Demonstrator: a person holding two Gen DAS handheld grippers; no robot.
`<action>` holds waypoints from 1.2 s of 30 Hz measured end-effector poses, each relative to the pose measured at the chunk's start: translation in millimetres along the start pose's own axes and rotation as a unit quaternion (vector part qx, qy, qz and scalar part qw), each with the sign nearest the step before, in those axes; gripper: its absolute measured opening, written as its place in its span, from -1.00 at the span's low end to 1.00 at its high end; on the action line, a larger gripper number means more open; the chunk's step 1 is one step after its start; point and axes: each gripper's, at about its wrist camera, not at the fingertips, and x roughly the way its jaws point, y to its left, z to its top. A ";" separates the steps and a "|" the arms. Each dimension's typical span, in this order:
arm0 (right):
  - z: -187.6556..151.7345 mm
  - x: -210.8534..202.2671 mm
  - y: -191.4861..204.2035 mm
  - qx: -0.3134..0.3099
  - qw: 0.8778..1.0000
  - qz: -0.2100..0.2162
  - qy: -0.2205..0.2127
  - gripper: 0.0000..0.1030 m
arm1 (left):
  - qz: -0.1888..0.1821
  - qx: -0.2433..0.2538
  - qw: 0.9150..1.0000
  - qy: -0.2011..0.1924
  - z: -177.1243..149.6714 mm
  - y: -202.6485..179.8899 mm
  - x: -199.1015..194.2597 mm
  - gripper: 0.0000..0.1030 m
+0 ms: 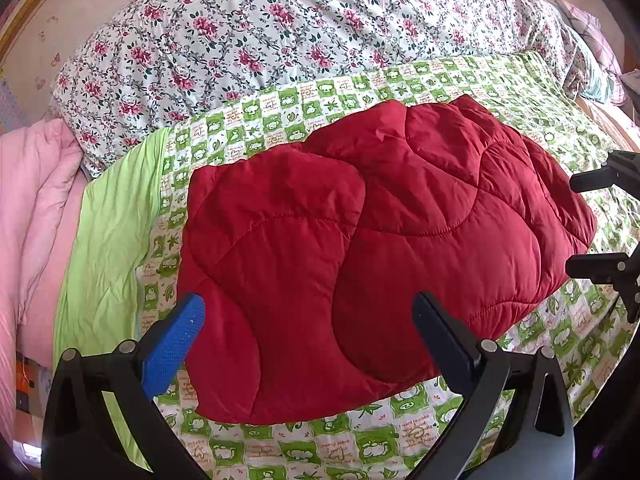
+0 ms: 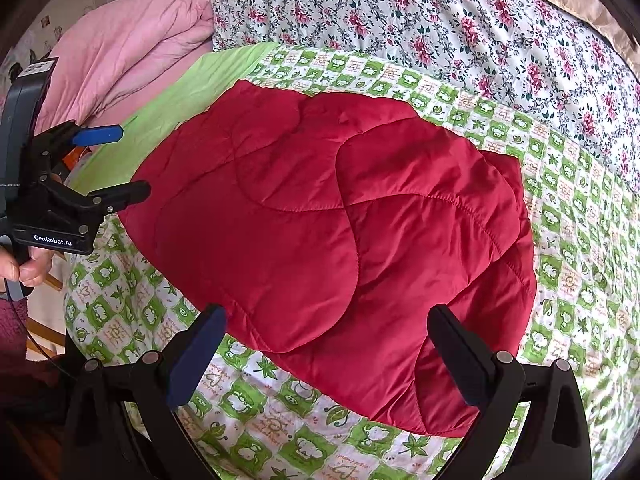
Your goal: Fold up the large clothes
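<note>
My two claws hung apart and empty over the bed, where a red quilted jacket (image 1: 380, 248) lay folded into a thick bundle on a green-and-white checked blanket (image 1: 400, 444) printed with small cartoon figures. The left claw (image 1: 308, 344) stood wide open, its blue-padded finger at the jacket's near left edge and its black finger over the near right part of the bundle, gripping nothing. The right claw (image 2: 328, 356) was spread just as wide above the jacket's near edge, one dark-blue pad to the left and a black finger to the right, with the red fabric lying slack between them and below. In the right wrist view my left claw showed at the far left edge, a hand (image 2: 24, 264) closed around its grip below a plate marked "GenRobot.AI", the tips of its fingers just beside the jacket's left side; whether they touched the fabric I could not tell. In the left wrist view the black tips of my right claw reached in from the right edge, near the jacket's right end. A plain lime-green sheet (image 1: 108, 248) bordered the checked blanket on the left, a pink quilt (image 1: 36, 208) was bunched beyond that, and a white duvet (image 1: 280, 40) patterned with pink flowers was heaped behind the jacket
</note>
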 end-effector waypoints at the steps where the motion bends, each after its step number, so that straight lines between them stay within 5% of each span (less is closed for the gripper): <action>1: 0.6 -0.4 0.2 -0.001 1.000 0.000 0.000 0.97 | 0.000 0.000 1.000 0.000 0.1 0.2 -0.2 1.00; 36: 3.6 -2.5 -0.6 -0.007 1.000 0.000 -0.002 0.97 | -0.002 -0.002 1.000 -0.003 2.7 -0.3 -2.7 1.00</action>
